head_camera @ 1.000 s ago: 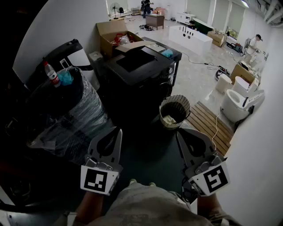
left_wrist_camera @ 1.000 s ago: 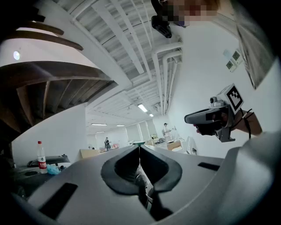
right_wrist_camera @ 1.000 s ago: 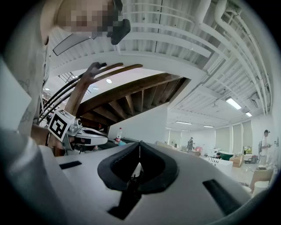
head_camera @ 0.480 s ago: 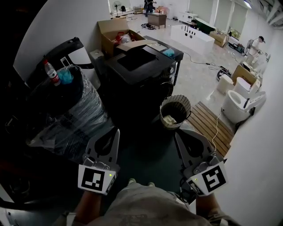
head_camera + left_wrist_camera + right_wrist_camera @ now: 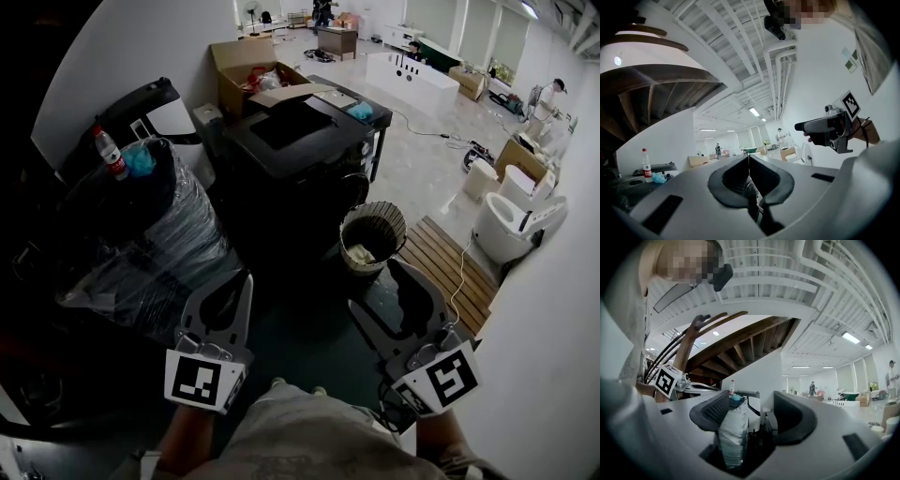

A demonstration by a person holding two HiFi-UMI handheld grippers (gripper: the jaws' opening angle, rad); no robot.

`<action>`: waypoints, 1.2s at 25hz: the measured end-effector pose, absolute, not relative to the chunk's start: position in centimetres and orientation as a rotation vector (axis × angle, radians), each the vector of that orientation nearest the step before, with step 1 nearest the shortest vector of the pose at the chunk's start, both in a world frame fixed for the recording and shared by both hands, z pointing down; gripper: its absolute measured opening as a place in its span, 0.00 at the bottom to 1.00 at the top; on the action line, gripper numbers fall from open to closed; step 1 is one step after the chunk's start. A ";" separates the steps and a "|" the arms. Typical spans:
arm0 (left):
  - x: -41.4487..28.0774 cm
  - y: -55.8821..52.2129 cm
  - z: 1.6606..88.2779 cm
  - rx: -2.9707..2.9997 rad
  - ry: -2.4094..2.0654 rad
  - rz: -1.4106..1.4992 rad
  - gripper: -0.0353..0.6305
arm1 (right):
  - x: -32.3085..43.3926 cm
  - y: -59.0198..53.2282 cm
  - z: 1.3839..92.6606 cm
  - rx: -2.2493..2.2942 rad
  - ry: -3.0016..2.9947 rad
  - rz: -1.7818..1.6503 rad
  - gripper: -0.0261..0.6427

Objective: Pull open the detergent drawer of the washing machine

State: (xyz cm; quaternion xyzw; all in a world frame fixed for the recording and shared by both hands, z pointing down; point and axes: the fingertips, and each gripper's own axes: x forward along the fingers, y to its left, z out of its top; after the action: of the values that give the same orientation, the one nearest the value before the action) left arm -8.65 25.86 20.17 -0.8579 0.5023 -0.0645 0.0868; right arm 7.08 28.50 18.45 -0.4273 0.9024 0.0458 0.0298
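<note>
The black washing machine (image 5: 292,148) stands ahead of me in the head view, its front in shadow, and I cannot make out its detergent drawer. My left gripper (image 5: 246,278) hangs in the air in front of it, well short of it, with its jaws shut and nothing held; the left gripper view shows the same closed tips (image 5: 749,157). My right gripper (image 5: 375,284) floats beside it on the right, and its jaws are opening with nothing between them (image 5: 751,401). Neither gripper touches the machine.
A plastic-wrapped appliance (image 5: 141,234) with a water bottle (image 5: 111,157) on top stands at the left. A woven basket (image 5: 373,234) sits on the floor right of the washing machine, next to a slatted wooden platform (image 5: 441,261). A cardboard box (image 5: 246,73) and toilets (image 5: 506,223) lie beyond.
The right gripper's jaws, closed in both earlier frames, now stand apart. The left gripper has stayed where it was, still closed.
</note>
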 end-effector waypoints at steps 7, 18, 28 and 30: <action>-8.1 25.8 20.6 -2.546 1.493 -0.200 0.08 | 7.7 28.3 19.2 -1.348 2.803 0.173 0.52; -8.9 23.3 21.7 -2.544 1.496 -0.192 0.08 | 7.6 25.3 20.4 -1.363 2.807 0.153 0.52; -9.7 15.5 22.8 -2.572 1.487 -0.180 0.08 | 6.5 17.5 23.2 -1.398 2.855 0.071 0.52; -9.8 13.2 23.4 -2.583 1.480 -0.193 0.08 | 6.2 15.3 23.8 -1.402 2.852 0.019 0.52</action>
State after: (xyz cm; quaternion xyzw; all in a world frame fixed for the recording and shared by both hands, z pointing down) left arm -9.85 13.23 23.35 -0.8631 0.4946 -0.0647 0.0792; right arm 6.17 15.25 23.85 -0.4410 0.8973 0.0059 -0.0183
